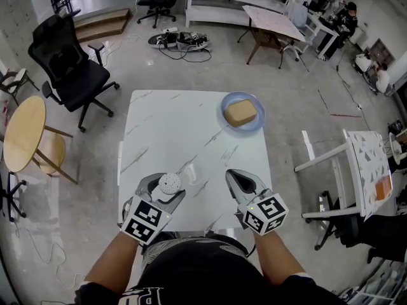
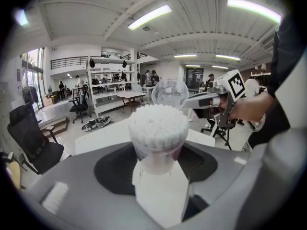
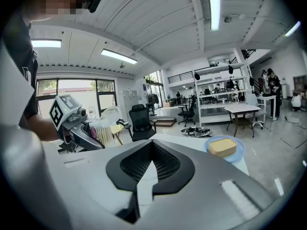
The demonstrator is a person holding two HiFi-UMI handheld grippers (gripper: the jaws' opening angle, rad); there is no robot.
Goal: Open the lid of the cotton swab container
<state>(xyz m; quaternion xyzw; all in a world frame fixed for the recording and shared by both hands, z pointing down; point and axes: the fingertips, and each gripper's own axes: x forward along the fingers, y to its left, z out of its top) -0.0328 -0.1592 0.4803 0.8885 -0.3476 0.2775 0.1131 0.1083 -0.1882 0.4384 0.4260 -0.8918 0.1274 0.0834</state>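
The cotton swab container (image 1: 170,183) shows you a round, tightly packed crown of white swab tips. In the left gripper view these tips bulge above a clear cup, with no lid over them. A faint clear lid (image 1: 191,170) lies on the tabletop (image 1: 165,126) just up and to the right of the container in the head view.

The container sits in the lower left part of the tabletop, close to the bottom edge nearest you. The middle and upper left of the tabletop lie bare. A blue plate (image 1: 257,124) with a tan block (image 1: 241,112) on it sits near the upper right corner, well apart from both grippers. Off the tabletop, a black office chair (image 1: 70,68) and a round wooden table (image 1: 22,132) stand at the left of the frame.

Your left gripper (image 1: 166,189) has its fingers pinching the container from both sides, holding it upright. Your right gripper (image 1: 232,174) has its fingers pressed together with nothing between them. It points up the frame, to the right of the container and the lid, touching neither.
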